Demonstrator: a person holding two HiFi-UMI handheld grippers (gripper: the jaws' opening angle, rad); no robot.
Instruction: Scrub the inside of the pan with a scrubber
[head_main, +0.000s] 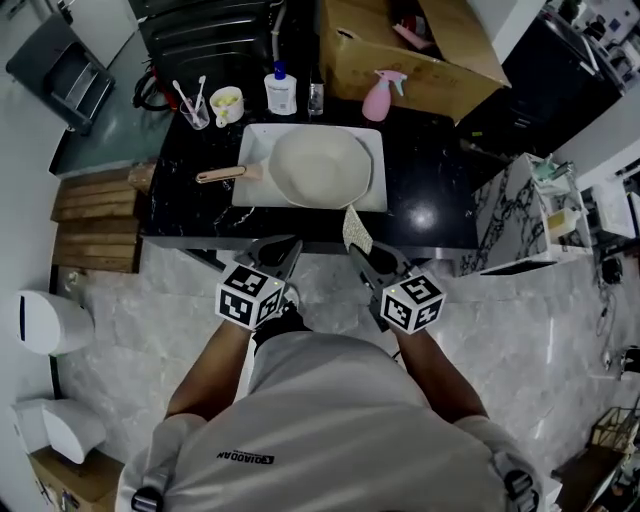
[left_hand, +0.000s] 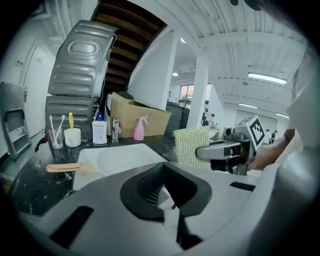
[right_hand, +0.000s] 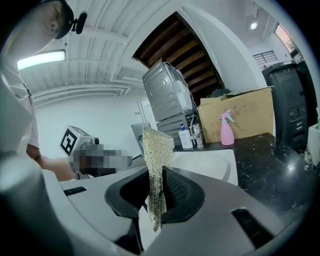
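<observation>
A cream pan (head_main: 320, 168) with a wooden handle (head_main: 222, 174) lies on a white tray (head_main: 378, 195) on the black counter. Both grippers hover at the counter's near edge, short of the tray. My right gripper (head_main: 362, 252) is shut on a pale mesh scrubber (head_main: 355, 230), which stands upright between its jaws (right_hand: 156, 170). My left gripper (head_main: 290, 256) is shut with nothing in it (left_hand: 167, 189). In the left gripper view, the scrubber (left_hand: 192, 147) and the right gripper (left_hand: 227, 150) show to the right, the pan handle (left_hand: 62, 167) to the left.
Along the counter's back stand a cup of toothbrushes (head_main: 193, 110), a yellow-filled cup (head_main: 227, 105), a white pump bottle (head_main: 281, 92) and a pink spray bottle (head_main: 379, 97). A cardboard box (head_main: 400, 50) sits behind them. A marble-patterned cabinet (head_main: 510, 215) stands at the right.
</observation>
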